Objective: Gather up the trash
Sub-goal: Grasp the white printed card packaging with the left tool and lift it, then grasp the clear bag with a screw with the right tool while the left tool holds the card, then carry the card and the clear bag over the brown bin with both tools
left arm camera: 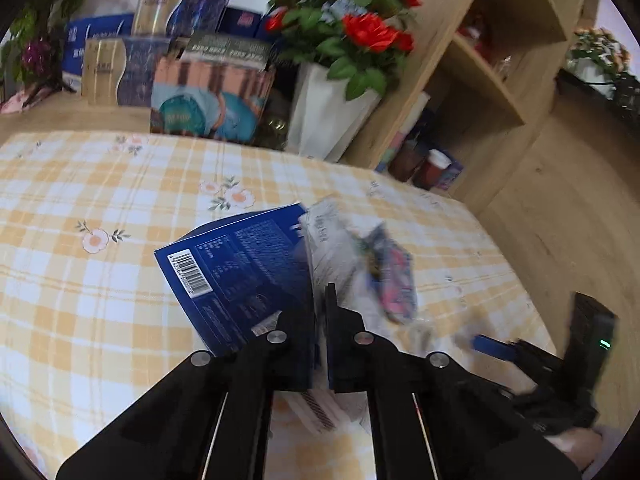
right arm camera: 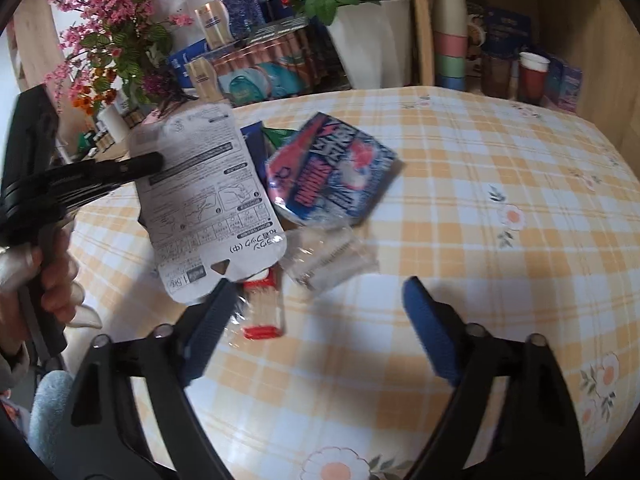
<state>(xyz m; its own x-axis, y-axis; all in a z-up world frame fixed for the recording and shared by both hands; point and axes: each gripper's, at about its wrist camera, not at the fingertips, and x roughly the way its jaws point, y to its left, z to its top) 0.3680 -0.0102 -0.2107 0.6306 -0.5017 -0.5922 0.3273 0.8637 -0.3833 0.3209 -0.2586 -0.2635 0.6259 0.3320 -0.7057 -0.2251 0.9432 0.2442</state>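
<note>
1. Slippage is the main risk on the left: the left gripper [left arm camera: 320, 308] is clenched on the edges of a blue box [left arm camera: 236, 276] and a white printed card [right arm camera: 200, 184], both raised off the checked tablecloth [left arm camera: 100, 184]; with two flat things pinched together at one edge, either could be let slide out if the hand is tilted
2. The left gripper is pointed downward over the table, and in the right wrist view it is seen gripped by a hand [right arm camera: 52, 276]
3. A pink and blue wrapper [right arm camera: 332, 172] is left lying beside the card, with a clear packet [right arm camera: 328, 260] and a small red and white packet [right arm camera: 262, 308] nearer
4. The right gripper [right arm camera: 316, 312] is spread wide, nothing grasped, angled down toward these; thin film could be missed, or the cloth pinched with it
</note>
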